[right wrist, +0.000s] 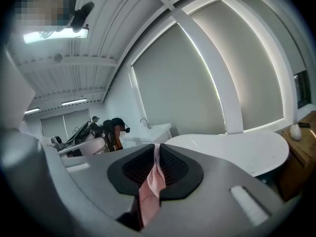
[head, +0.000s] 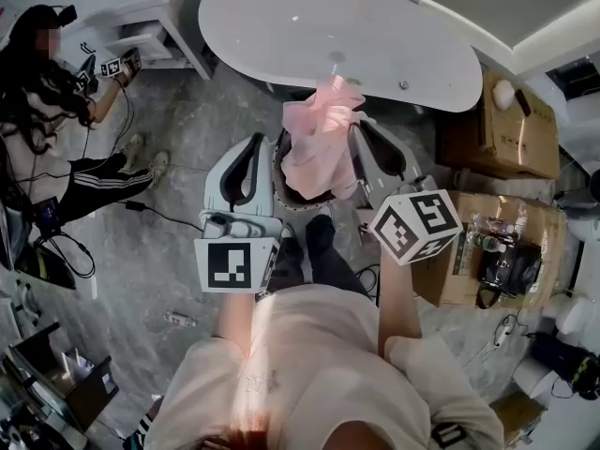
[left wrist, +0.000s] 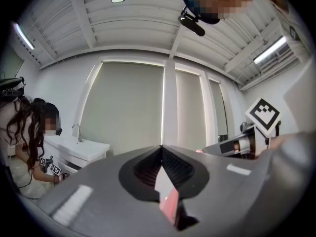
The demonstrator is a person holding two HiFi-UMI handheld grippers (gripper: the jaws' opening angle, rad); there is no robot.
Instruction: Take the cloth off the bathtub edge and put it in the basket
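Observation:
In the head view a pink cloth hangs bunched between my two grippers, just in front of the white bathtub. It is clear of the tub's edge. My left gripper is shut on the cloth's left side and my right gripper on its right side. Under the cloth a dark round shape shows, perhaps the basket; most of it is hidden. In the left gripper view the jaws meet with a strip of cloth pinched low between them. In the right gripper view a fold of cloth sits between the closed jaws.
A person sits on the floor at the left with another pair of grippers. A white vanity stands at the back left. Cardboard boxes and gear fill the right side. Cables trail across the grey floor.

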